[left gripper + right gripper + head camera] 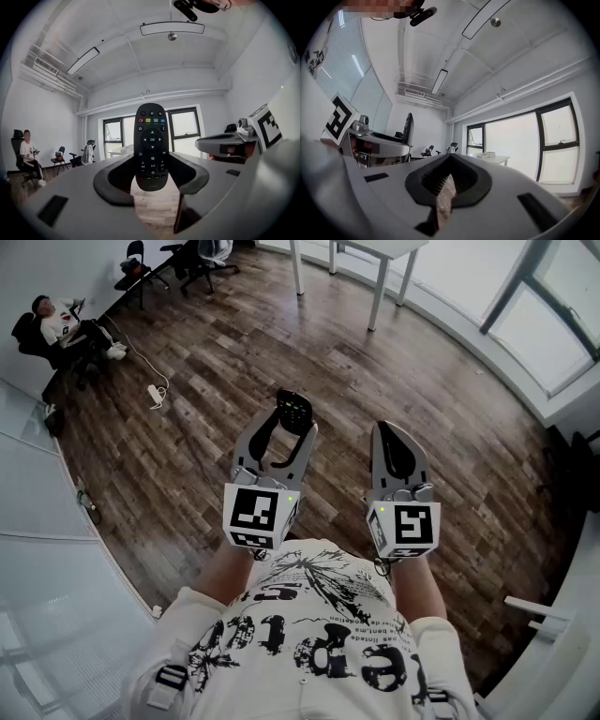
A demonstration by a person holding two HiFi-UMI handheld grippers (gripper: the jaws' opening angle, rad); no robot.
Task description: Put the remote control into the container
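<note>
As left claw [151,177] grips it, remote control [151,140] shows "OK".

Left gripper [287,430] level, jaws clamped on remote control [296,410]. Right gripper [391,430] beside remote control, level, jaws apparently together, empty.

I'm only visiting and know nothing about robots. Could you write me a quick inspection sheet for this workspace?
Surface: wood floor; no worktop under the tools.
Job's things: remote control, upright, buttons facing the left gripper view's camera; container, nothing seen.
Clutter: nothing seen near the tools.
Tools: left tool shut on the remote control's lower end; right tool shut, empty; both held level in front of the person.
Cables: white cord running to a power strip on the floor.
Surroundings: white table, office chairs, seated person, windows.
</note>
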